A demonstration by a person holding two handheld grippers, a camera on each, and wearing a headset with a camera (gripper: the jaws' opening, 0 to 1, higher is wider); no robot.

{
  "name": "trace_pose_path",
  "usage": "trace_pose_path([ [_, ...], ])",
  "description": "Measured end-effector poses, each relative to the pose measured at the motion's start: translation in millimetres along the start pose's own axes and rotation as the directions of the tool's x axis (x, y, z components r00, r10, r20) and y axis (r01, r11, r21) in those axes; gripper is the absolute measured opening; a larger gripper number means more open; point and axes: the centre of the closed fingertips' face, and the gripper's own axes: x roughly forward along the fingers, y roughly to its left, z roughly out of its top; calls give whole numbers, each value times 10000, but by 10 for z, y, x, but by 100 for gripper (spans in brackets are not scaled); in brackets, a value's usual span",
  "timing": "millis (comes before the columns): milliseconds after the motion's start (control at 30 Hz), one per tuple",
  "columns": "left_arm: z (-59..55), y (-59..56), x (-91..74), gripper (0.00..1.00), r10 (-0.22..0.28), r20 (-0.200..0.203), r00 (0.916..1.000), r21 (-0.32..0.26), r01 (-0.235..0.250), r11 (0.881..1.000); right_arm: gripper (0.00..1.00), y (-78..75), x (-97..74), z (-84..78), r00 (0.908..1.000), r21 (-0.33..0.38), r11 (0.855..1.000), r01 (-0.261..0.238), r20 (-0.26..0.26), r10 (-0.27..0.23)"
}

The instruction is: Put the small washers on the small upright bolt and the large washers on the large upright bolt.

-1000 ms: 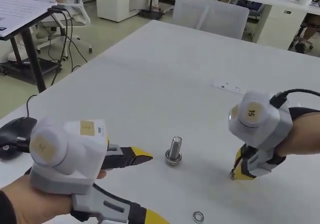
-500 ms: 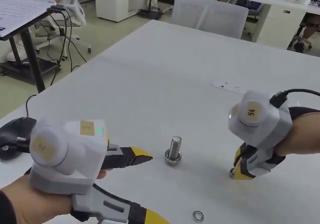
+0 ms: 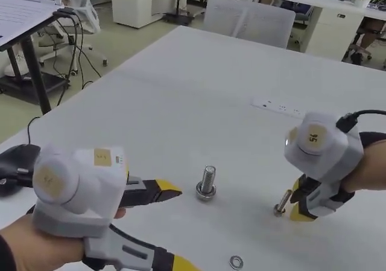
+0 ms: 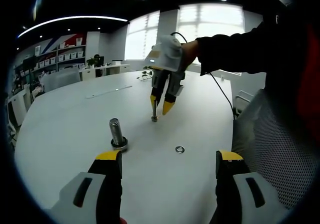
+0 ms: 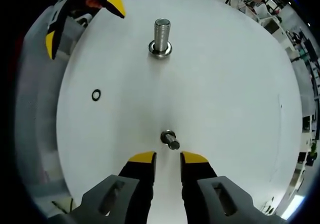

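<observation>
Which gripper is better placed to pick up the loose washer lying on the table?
Left. The loose washer lies ahead, between the left gripper's wide-open fingers. The right gripper points at the small bolt, with the washer off to its side.

On the bench (image 3: pixel 199 90), the small bolt (image 3: pixel 280 203) sits at the large bolt's (image 3: pixel 207 183) 4 o'clock, a loose washer (image 3: pixel 236 262) at its 5 o'clock, the left tongs (image 3: pixel 179 227) at 8 o'clock. The right tongs (image 3: pixel 294 206) are just beside the small bolt.
</observation>
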Motion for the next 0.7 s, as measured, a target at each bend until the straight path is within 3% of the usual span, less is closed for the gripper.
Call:
trace_pose_path([
  [367, 15, -13, 7, 76, -44, 29, 10000, 57, 44, 10000, 22, 270, -76, -98, 10000, 57, 10000, -31, -10, 31],
  [700, 39, -27, 3, 76, -93, 90, 9999, 150, 92, 9998, 22, 625, -83, 49, 9987, -41, 9991, -423, 278, 424],
])
